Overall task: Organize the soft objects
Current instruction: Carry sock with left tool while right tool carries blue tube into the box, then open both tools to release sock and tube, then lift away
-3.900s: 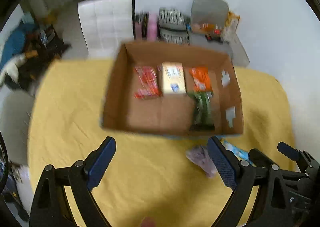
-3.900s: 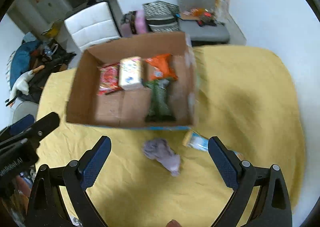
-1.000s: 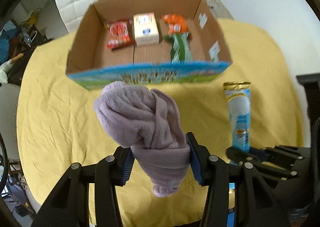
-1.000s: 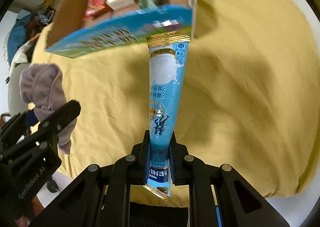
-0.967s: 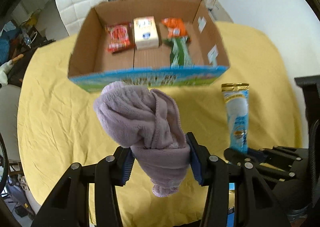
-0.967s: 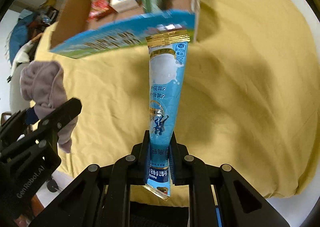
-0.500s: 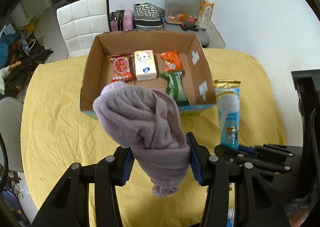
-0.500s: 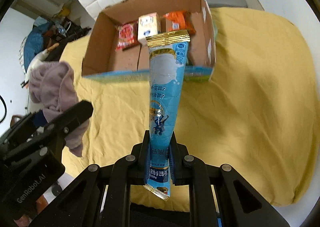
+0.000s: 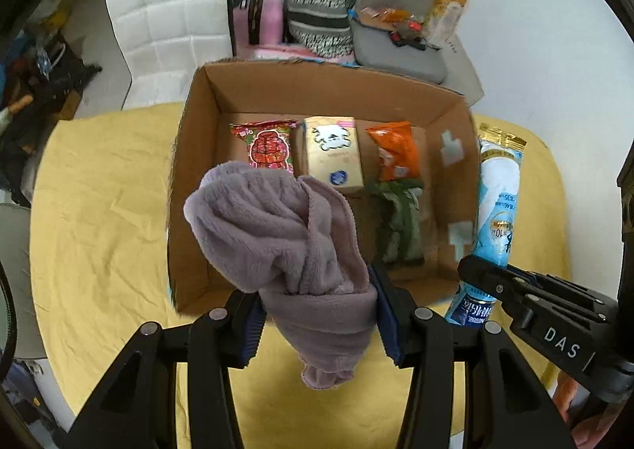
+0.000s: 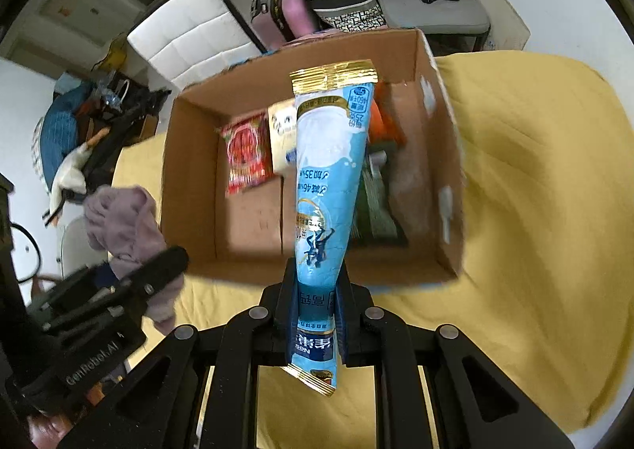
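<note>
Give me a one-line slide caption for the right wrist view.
Right tongs grip a blue packet above the open cardboard box of snacks on the yellow table.

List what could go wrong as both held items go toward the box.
1. The towel bulges far past the left gripper, so it may snag the box wall.
2. The right gripper pinches only the blue pouch's bottom end; it may swing.
3. The grippers are close together and might collide.

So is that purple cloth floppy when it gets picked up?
Probably very. The cloth bulges over the left gripper and a tail droops below it, so it looks limp. Its fleecy, bunched surface suggests it is light and unlikely to slip.
</note>
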`<action>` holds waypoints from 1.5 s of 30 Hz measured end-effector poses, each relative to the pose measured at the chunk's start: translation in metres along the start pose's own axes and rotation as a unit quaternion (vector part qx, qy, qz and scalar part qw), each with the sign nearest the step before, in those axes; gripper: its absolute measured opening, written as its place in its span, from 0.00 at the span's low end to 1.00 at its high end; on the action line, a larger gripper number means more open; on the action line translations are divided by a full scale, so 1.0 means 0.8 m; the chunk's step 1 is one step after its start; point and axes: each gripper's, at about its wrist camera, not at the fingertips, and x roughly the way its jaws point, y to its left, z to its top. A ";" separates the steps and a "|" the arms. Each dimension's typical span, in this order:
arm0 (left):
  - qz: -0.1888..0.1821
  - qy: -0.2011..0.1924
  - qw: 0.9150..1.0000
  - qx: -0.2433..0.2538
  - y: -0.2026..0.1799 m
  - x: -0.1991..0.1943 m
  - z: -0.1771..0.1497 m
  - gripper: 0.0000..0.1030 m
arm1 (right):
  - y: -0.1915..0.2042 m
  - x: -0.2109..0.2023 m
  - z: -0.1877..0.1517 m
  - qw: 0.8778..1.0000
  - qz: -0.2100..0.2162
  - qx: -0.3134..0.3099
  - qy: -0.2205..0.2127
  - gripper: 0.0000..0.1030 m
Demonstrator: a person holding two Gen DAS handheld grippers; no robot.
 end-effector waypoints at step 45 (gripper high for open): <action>0.064 0.027 0.997 -0.020 0.021 0.069 0.008 0.90 | -0.006 0.158 0.023 0.997 -0.064 -0.023 0.032 0.46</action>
